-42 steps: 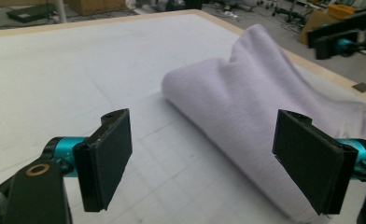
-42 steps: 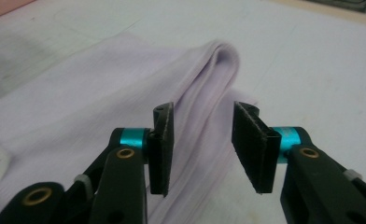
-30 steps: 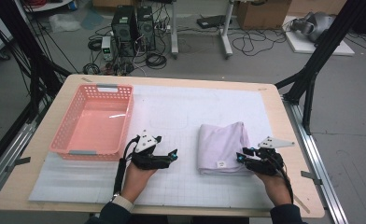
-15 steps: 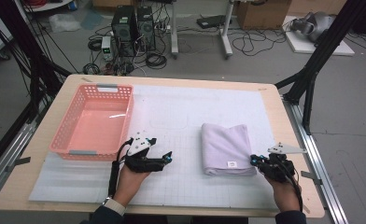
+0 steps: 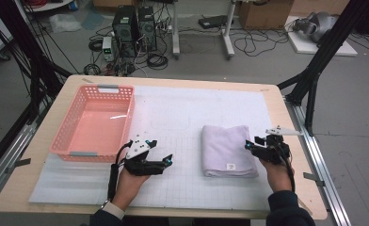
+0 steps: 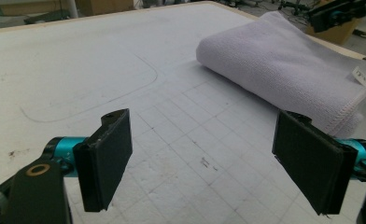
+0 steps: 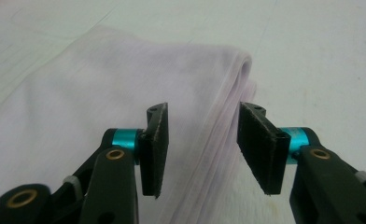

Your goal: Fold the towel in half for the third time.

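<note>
A folded lavender towel (image 5: 227, 149) lies flat on the white gridded mat (image 5: 182, 113), right of centre. My right gripper (image 5: 249, 147) hovers at the towel's right edge. In the right gripper view its jaws (image 7: 202, 116) have just been opening and stand apart over the layered fold of the towel (image 7: 102, 93), and the pads do not press the cloth. My left gripper (image 5: 160, 151) rests low over the mat, left of the towel. Its jaws (image 6: 202, 140) are wide open with bare mat between them, and the towel (image 6: 288, 70) lies ahead to their right.
A pink plastic basket (image 5: 67, 120) stands with nothing in it on the table's left side, just beyond my left hand. The wooden table edge (image 5: 295, 155) runs close to my right hand. Cables and computer cases lie on the floor behind the table.
My right gripper drew back toward the near right corner, then came forward again to the towel's right edge. The towel's right side has settled flat. The left hand has hardly moved.
</note>
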### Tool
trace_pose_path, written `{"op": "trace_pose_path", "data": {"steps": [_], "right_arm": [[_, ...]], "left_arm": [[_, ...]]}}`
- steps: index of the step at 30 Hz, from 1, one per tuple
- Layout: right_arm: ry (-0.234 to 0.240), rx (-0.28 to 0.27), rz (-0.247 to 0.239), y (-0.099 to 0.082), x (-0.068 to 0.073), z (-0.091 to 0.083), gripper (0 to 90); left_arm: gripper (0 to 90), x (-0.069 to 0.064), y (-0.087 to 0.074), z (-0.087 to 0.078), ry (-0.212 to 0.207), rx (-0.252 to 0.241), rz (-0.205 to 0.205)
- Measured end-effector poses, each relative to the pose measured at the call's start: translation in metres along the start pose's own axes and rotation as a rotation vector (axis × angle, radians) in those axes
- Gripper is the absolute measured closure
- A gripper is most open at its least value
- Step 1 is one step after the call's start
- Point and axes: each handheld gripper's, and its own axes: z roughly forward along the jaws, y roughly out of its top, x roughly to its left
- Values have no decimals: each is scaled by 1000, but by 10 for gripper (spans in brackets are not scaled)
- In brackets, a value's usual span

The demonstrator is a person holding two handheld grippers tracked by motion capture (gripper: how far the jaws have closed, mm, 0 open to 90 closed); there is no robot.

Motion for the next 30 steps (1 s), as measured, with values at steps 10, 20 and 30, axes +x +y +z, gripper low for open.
{"op": "trace_pose_path", "data": {"steps": [10, 20, 30], "right_arm": [[77, 90, 71, 7, -5, 36, 814], [-95, 122, -23, 2, -9, 19, 837], [-162, 52, -52, -7, -7, 11, 586]], "left_arm": [[204, -2, -2, 2, -16, 1, 0], [204, 0, -3, 0, 2, -4, -13], [204, -1, -3, 0, -1, -1, -13]]}}
